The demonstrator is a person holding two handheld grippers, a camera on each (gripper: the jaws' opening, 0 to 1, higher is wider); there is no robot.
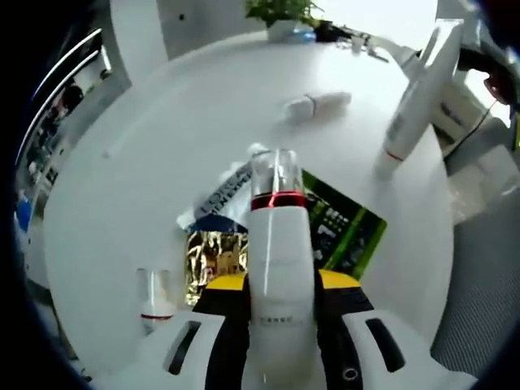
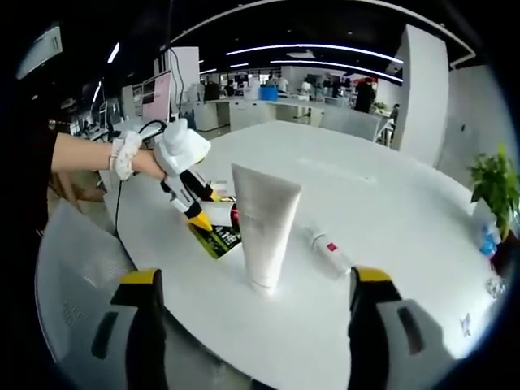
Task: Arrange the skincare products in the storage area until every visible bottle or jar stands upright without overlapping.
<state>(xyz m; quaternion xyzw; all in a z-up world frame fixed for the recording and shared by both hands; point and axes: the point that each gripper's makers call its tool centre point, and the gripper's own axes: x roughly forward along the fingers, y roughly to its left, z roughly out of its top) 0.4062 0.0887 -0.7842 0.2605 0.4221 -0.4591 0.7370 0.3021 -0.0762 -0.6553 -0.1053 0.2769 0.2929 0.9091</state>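
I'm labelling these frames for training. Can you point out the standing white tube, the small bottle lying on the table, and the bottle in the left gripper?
White tube (image 2: 264, 231), right gripper view, mid-body.
Small bottle (image 2: 327, 251), right gripper view, its middle.
Held bottle (image 1: 280, 252), left gripper view, white body.

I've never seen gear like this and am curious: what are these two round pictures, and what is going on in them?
A person holds a pair of tongs in each hand, and each pair carries its own fisheye camera.

The left gripper view looks along the left tongs, shut on a white bottle with a red band and clear cap. Below lie a dark green packet and a gold packet on a round white table. A small bottle stands at lower left; a small tube lies farther off.

The right gripper view looks along the right tongs, open and holding nothing. Ahead stands a tall white tube on its cap. Left of it, you see the person's hand with the left tongs.
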